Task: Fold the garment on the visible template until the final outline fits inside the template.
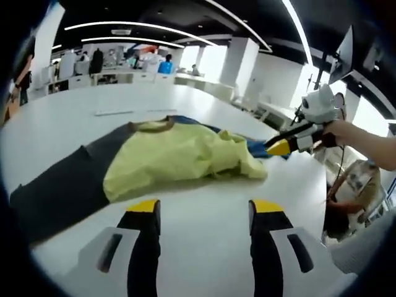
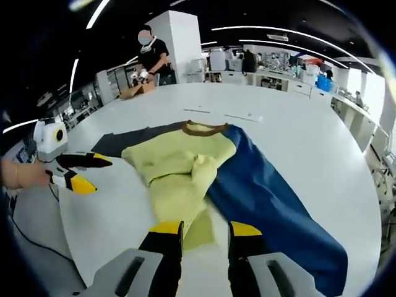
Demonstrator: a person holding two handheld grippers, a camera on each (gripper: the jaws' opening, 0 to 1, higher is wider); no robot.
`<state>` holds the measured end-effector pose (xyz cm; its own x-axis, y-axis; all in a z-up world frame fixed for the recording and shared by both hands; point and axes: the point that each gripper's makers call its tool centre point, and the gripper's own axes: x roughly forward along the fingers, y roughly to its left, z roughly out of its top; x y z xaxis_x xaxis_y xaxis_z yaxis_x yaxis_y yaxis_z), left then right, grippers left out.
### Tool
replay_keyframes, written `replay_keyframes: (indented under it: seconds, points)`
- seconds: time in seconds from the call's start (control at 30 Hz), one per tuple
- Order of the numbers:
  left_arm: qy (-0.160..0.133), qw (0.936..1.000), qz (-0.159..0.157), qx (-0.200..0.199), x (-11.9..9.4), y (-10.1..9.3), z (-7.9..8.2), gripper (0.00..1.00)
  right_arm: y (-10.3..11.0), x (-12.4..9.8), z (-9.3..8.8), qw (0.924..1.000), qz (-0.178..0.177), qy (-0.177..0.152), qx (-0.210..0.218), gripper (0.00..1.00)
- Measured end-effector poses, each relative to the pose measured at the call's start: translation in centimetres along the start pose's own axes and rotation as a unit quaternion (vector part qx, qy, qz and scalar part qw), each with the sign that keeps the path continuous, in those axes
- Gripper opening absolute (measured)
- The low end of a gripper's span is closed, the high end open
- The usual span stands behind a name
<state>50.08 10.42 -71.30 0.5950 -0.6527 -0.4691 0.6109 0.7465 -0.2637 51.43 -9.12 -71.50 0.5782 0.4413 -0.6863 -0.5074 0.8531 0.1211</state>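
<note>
Facing garment (image 2: 185,158) — blue panel (image 2: 272,198) alongside

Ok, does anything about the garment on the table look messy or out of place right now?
Yes. The yellow garment is bunched and wrinkled at its middle, lying crooked across the dark template instead of flat. Both grippers are open and off the cloth.

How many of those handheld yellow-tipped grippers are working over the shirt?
2. The left gripper is off to one side of the yellow shirt, jaws open. The right gripper is at the shirt's near edge, also open.
</note>
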Motion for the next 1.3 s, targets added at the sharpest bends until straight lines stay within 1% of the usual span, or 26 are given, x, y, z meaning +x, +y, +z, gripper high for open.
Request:
replay_keyframes:
  seconds: [0.1, 0.2, 0.33, 0.43, 0.57, 0.67, 0.8, 0.9, 1.0, 1.07, 1.27, 1.3]
  points:
    - [-0.003, 1.0000, -0.006, -0.005, 1.1, -0.5, 0.4, 0.51, -0.3, 0.0, -0.7, 1.0000, -0.002, 0.001, 0.010, 0.24]
    - [-0.003, 0.9999, -0.011, -0.002, 2.0, -1.0, 0.8, 0.47, -0.6, 0.0, -1.2, 0.9999, -0.004, 0.000, 0.015, 0.22]
    - [0.003, 0.9999, -0.005, 0.012, 3.1, -1.0, 0.8, 0.47, -0.7, 0.2, -1.6, 0.9998, -0.009, -0.009, 0.013, 0.19]
    - [0.008, 0.9998, -0.008, 0.014, 3.9, -1.1, 0.7, 0.40, -0.5, 0.6, -2.1, 0.9999, -0.009, -0.009, 0.011, 0.18]
    - [0.011, 0.9999, -0.006, 0.008, 5.0, -1.2, 0.5, 0.37, -0.5, 1.0, -2.5, 0.9999, -0.010, -0.006, 0.009, 0.18]
    - [0.011, 0.9999, -0.010, -0.001, 5.7, -1.4, 0.4, 0.32, -0.5, 1.2, -2.6, 0.9999, -0.013, -0.006, 0.001, 0.18]
    - [0.013, 0.9998, -0.013, -0.010, 6.5, -1.7, 0.5, 0.28, -0.4, 1.5, -2.6, 0.9999, -0.008, -0.007, 0.003, 0.17]
    - [0.013, 0.9996, -0.018, -0.016, 7.0, -1.9, 0.4, 0.21, -0.5, 1.9, -2.7, 1.0000, -0.007, -0.006, 0.001, 0.17]
    - [0.014, 0.9996, -0.015, -0.019, 7.6, -1.8, 0.4, 0.19, -0.7, 2.2, -2.7, 1.0000, -0.008, -0.003, 0.003, 0.16]
    - [0.011, 0.9995, -0.018, -0.023, 7.8, -1.8, 0.5, 0.16, -0.8, 2.3, -2.8, 0.9999, -0.009, -0.002, 0.004, 0.16]
    - [0.017, 0.9994, -0.016, -0.026, 8.5, -1.5, 0.5, 0.09, -1.0, 2.5, -2.6, 0.9999, -0.010, -0.004, 0.002, 0.14]
    - [0.017, 0.9992, -0.017, -0.033, 8.5, -1.5, 0.4, 0.07, -0.9, 2.6, -2.7, 1.0000, -0.009, -0.002, 0.001, 0.14]
